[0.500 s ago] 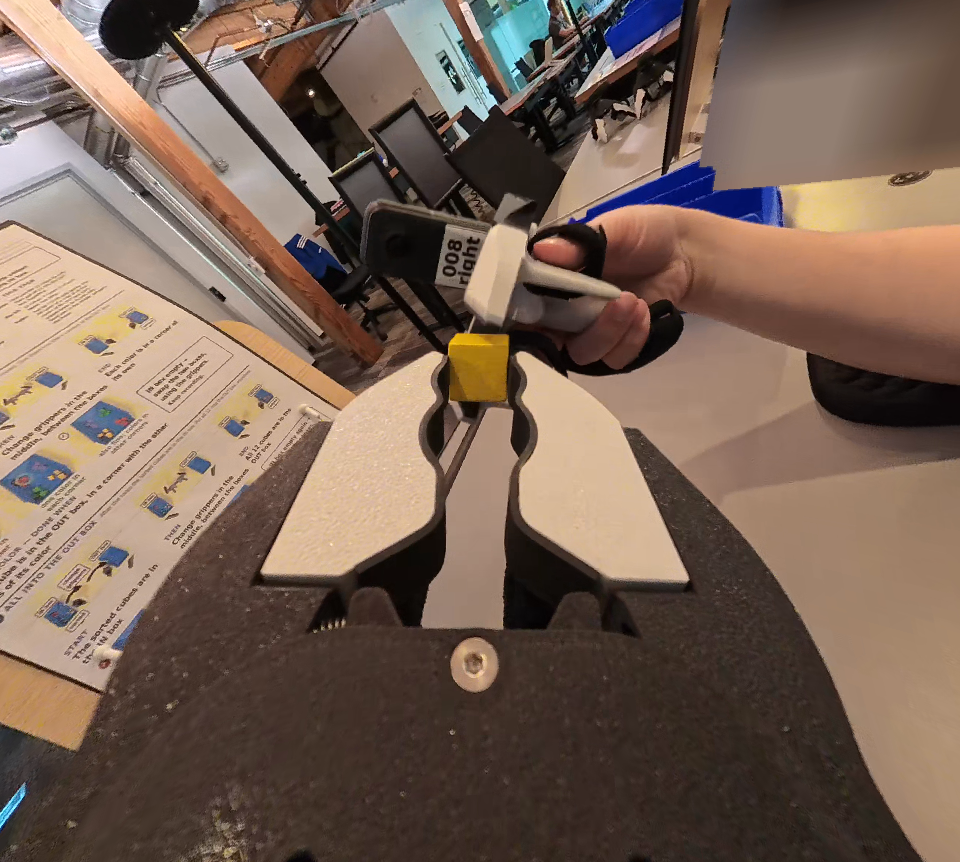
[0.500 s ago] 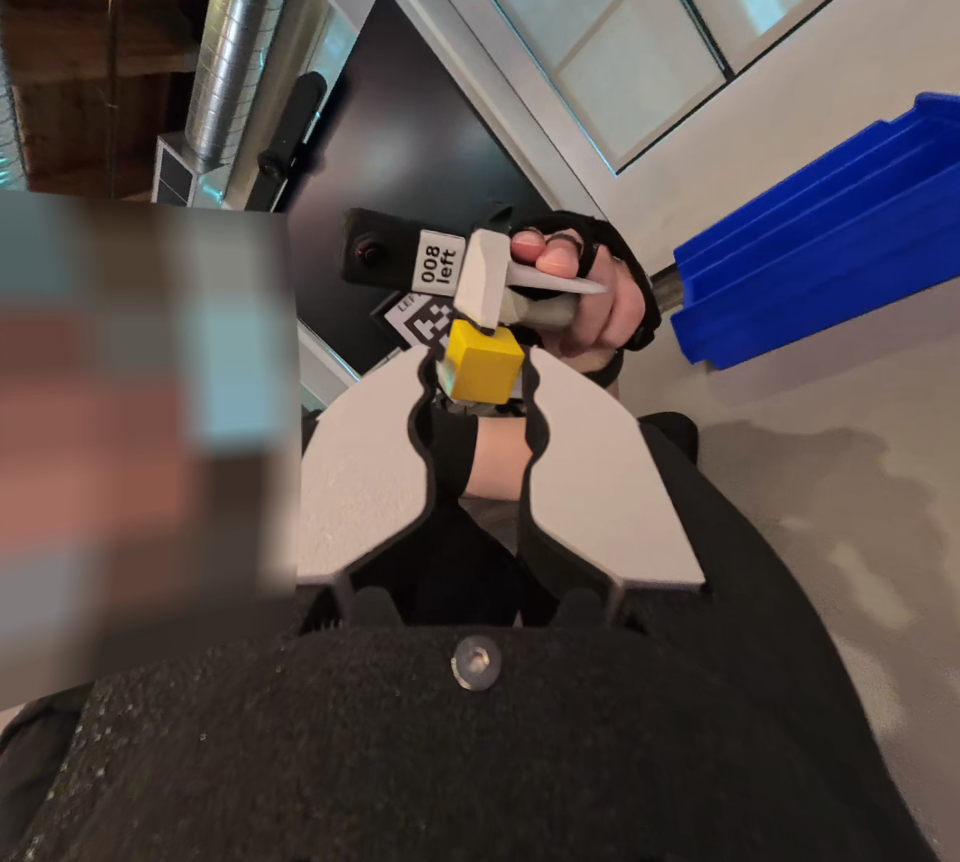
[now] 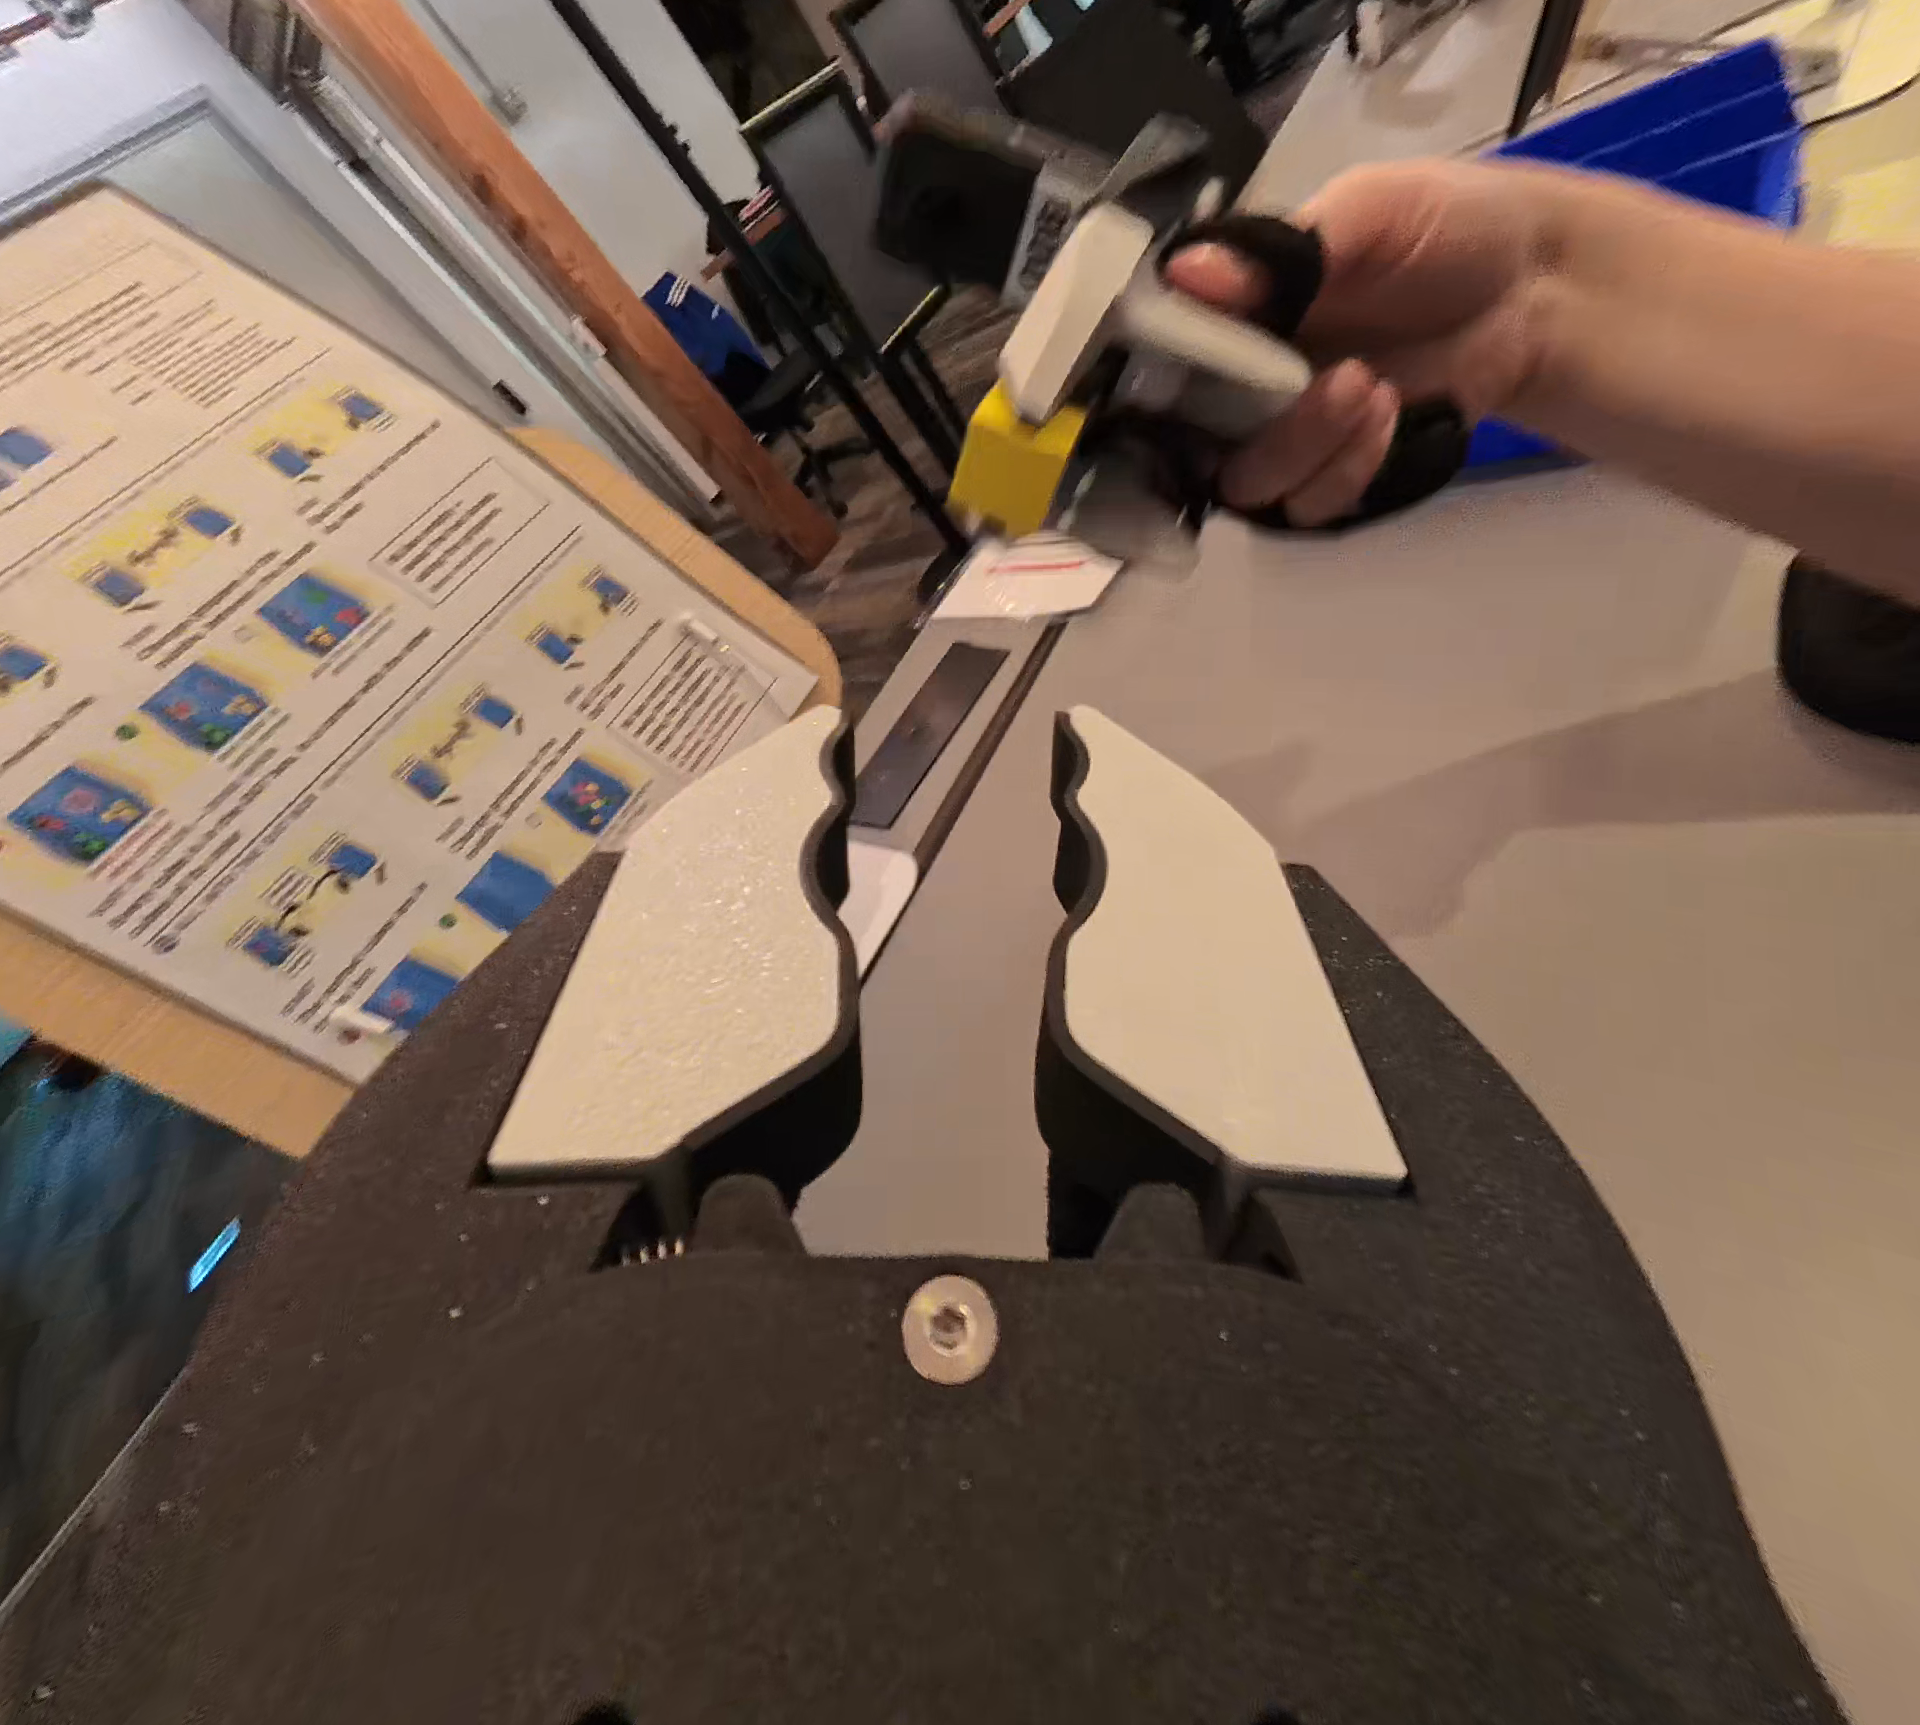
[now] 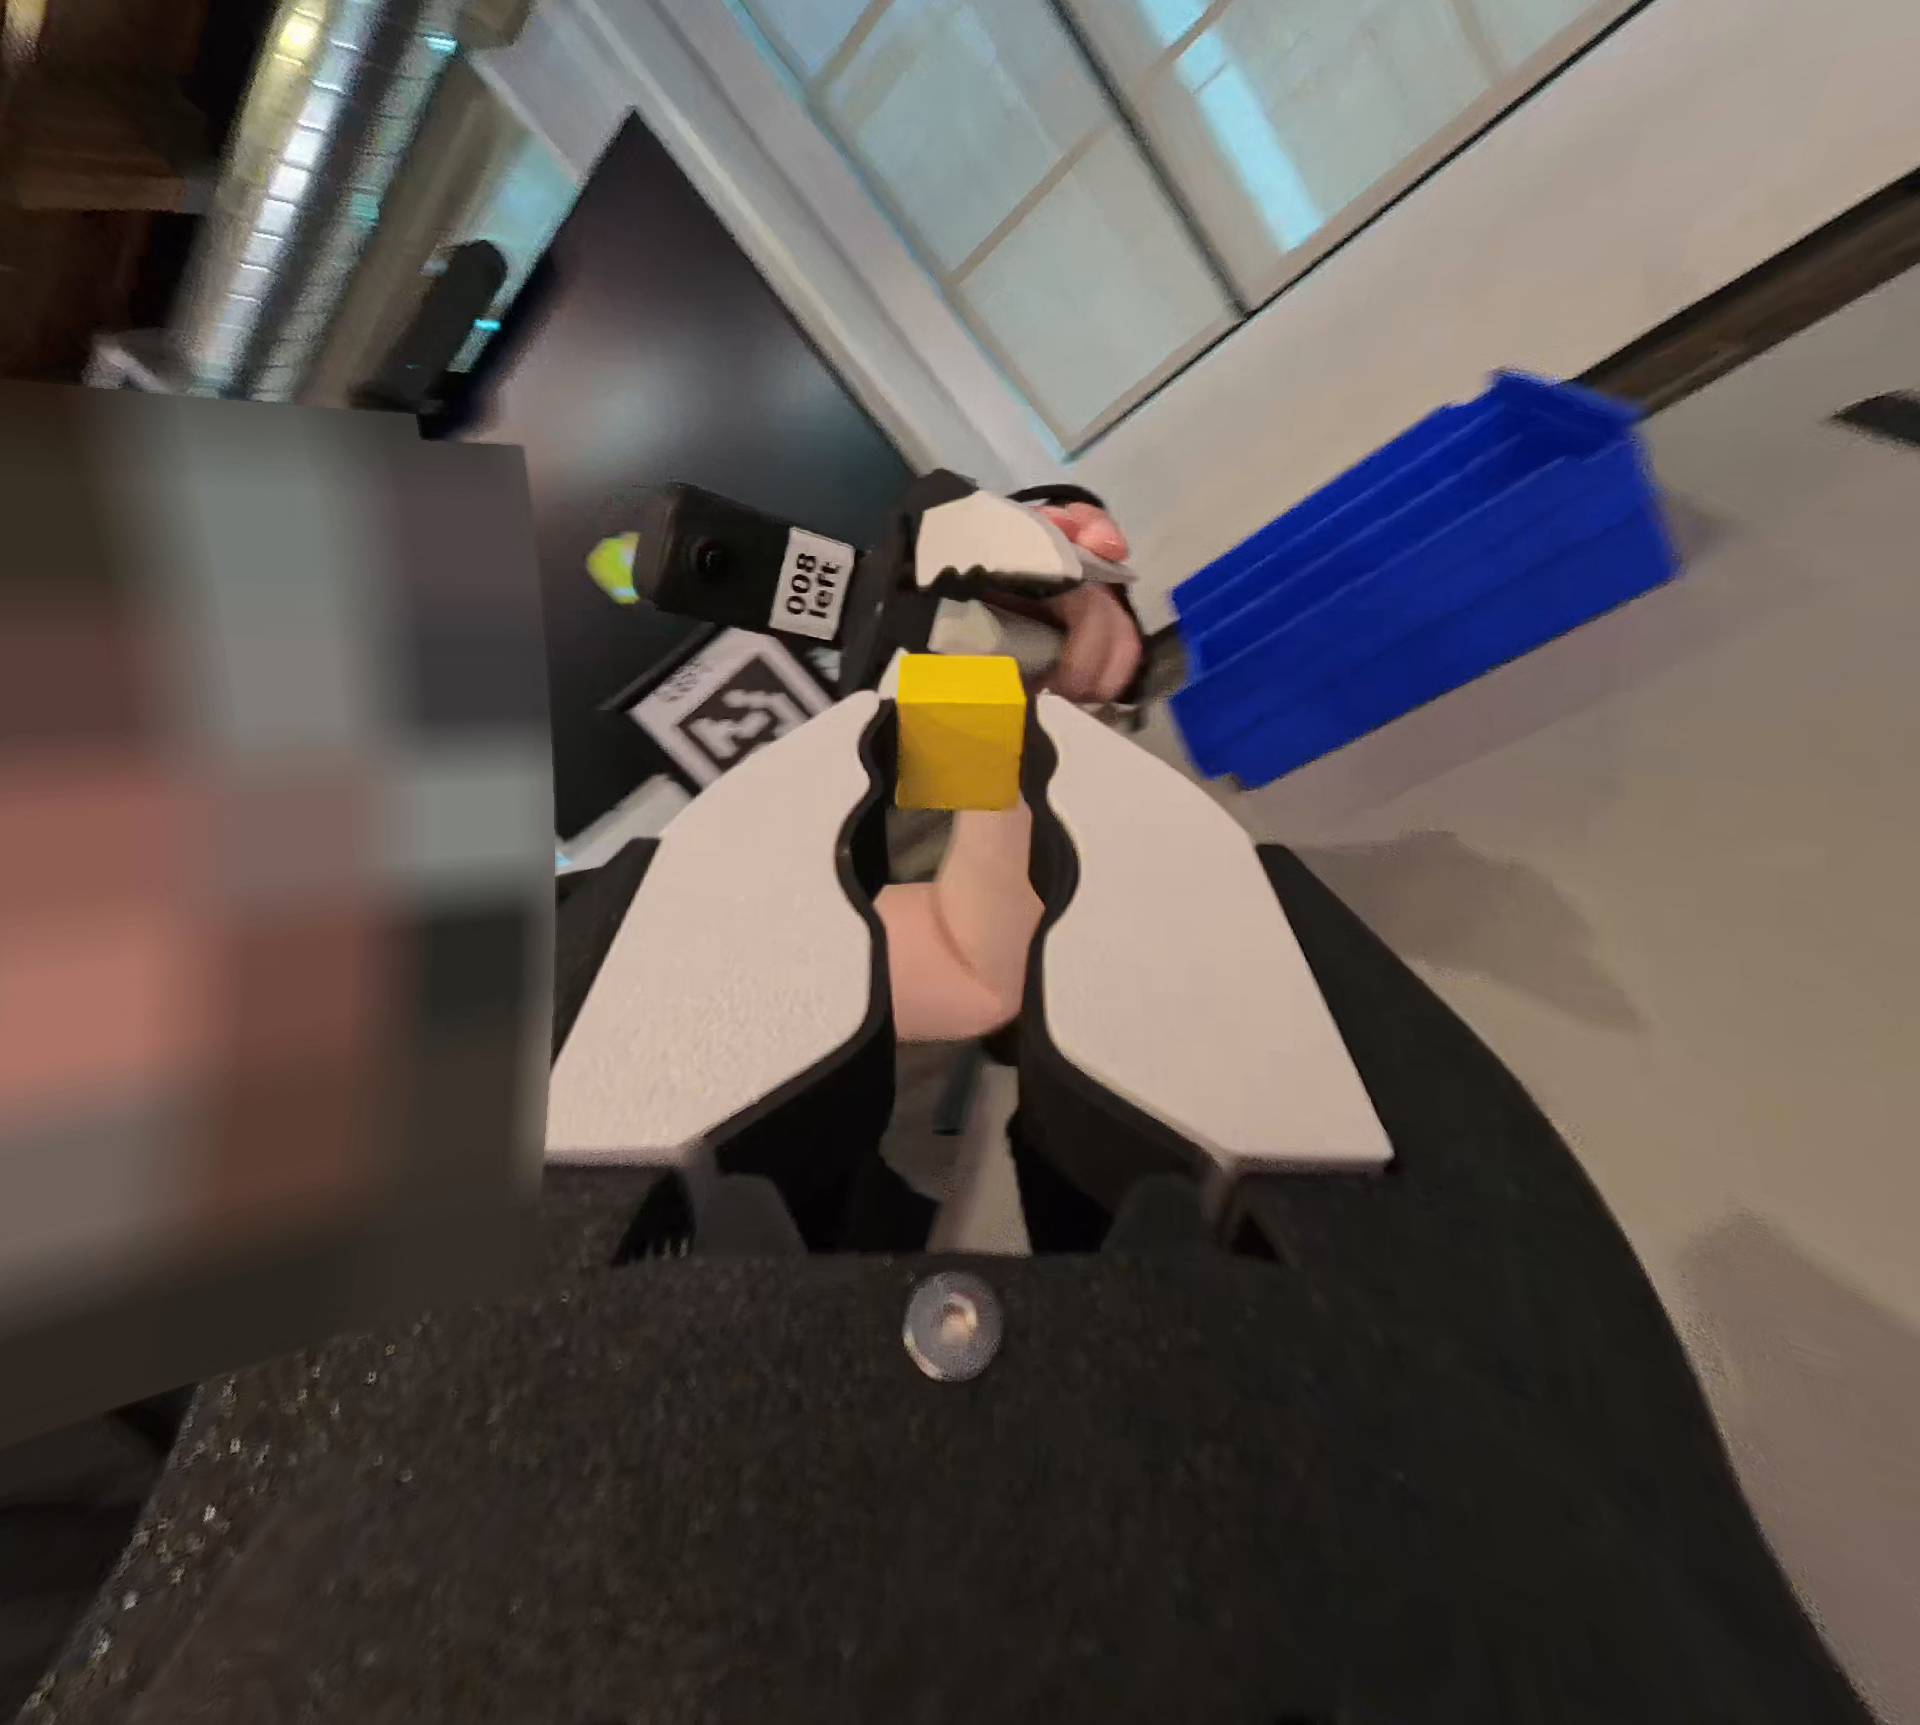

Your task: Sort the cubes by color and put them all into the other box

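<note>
Right gripper [image 4: 956, 740] clamps the yellow cube [image 4: 956, 745] at its fingertips, held up in the air above the grey table [image 4: 1558, 948]. Left gripper [image 3: 951, 771] has jaws parted, empty. Blue box [image 4: 1423, 584] sits on the table beyond.

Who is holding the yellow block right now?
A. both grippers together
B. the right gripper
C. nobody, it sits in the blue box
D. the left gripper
B: the yellow block sits pinched between the fingertips of the right gripper, while the left gripper is open with nothing between its fingers, and the blue box lies apart on the table.
</note>
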`<state>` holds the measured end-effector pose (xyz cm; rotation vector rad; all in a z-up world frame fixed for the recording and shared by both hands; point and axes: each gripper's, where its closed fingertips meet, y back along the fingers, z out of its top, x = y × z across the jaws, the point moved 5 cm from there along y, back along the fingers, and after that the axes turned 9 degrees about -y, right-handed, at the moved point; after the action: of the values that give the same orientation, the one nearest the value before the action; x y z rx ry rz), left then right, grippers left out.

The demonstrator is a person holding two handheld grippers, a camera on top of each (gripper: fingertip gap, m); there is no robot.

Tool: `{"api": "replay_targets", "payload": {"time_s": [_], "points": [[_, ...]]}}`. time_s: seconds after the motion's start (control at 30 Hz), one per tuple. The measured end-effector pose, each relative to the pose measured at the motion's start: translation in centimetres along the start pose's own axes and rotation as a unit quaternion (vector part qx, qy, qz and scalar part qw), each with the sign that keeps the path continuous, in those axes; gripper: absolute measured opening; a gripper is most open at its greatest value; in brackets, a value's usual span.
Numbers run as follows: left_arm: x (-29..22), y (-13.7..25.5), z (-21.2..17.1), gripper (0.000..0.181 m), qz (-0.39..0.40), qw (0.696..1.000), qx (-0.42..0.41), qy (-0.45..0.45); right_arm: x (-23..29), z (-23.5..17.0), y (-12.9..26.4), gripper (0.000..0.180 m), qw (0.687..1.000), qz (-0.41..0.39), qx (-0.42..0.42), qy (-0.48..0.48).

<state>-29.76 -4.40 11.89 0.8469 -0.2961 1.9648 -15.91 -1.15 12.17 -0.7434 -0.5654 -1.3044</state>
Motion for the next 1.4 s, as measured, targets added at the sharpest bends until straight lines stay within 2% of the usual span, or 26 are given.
{"api": "replay_targets", "payload": {"time_s": [0.1,0.17,0.23,0.33,0.4,0.5,0.6,0.7,0.77,0.87,0.97,1.07,1.27,1.4], "points": [[1.5,1.0,-0.8,0.028,0.028,0.999,0.018,0.008,2.4,0.8,5.0,0.022,0.982,-0.16,-0.036,0.093],[2.3,1.7,-1.1,0.022,0.046,0.999,0.022,0.012,5.3,1.0,9.2,0.022,0.952,-0.256,-0.079,0.148],[2.6,2.2,-1.4,0.017,0.049,0.998,0.032,0.011,7.3,0.9,14.6,0.022,0.904,-0.377,-0.122,0.163],[2.6,2.6,-1.7,0.016,0.044,0.998,0.047,-0.001,6.6,0.7,25.0,0.022,0.799,-0.581,-0.132,0.085],[2.5,2.5,-1.8,0.016,0.043,0.998,0.052,-0.003,4.4,0.1,31.7,0.022,0.739,-0.665,-0.108,-0.008],[2.5,2.1,-1.7,0.016,0.044,0.997,0.055,0.005,0.1,-1.7,38.7,0.022,0.679,-0.725,-0.055,-0.105],[2.1,1.6,-1.8,0.015,0.039,0.997,0.065,0.0,-4.2,-4.4,41.9,0.022,0.639,-0.75,0.029,-0.17],[1.9,1.3,-2.3,0.015,0.041,0.995,0.089,-0.01,-7.9,-6.0,42.6,0.022,0.632,-0.743,0.093,-0.2],[1.9,1.2,-2.7,0.016,0.043,0.994,0.1,-0.009,-9.9,-6.3,42.3,0.022,0.645,-0.727,0.111,-0.208],[2.0,1.1,-3.1,0.015,0.048,0.993,0.109,0.0,-11.9,-6.1,42.3,0.022,0.648,-0.721,0.131,-0.207],[2.1,1.1,-3.3,0.015,0.051,0.992,0.112,0.006,-13.2,-5.8,41.5,0.022,0.671,-0.697,0.133,-0.215],[2.1,1.0,-3.6,0.015,0.05,0.992,0.118,0.006,-13.8,-5.7,41.7,0.022,0.663,-0.704,0.146,-0.205],[2.0,0.7,-3.8,0.015,0.044,0.991,0.123,0.007,-13.9,-5.8,41.6,0.023,0.684,-0.686,0.139,-0.207],[2.1,0.9,-4.1,0.015,0.045,0.991,0.129,0.007,-12.7,-5.0,41.5,0.031,0.701,-0.679,0.11,-0.187]]}}
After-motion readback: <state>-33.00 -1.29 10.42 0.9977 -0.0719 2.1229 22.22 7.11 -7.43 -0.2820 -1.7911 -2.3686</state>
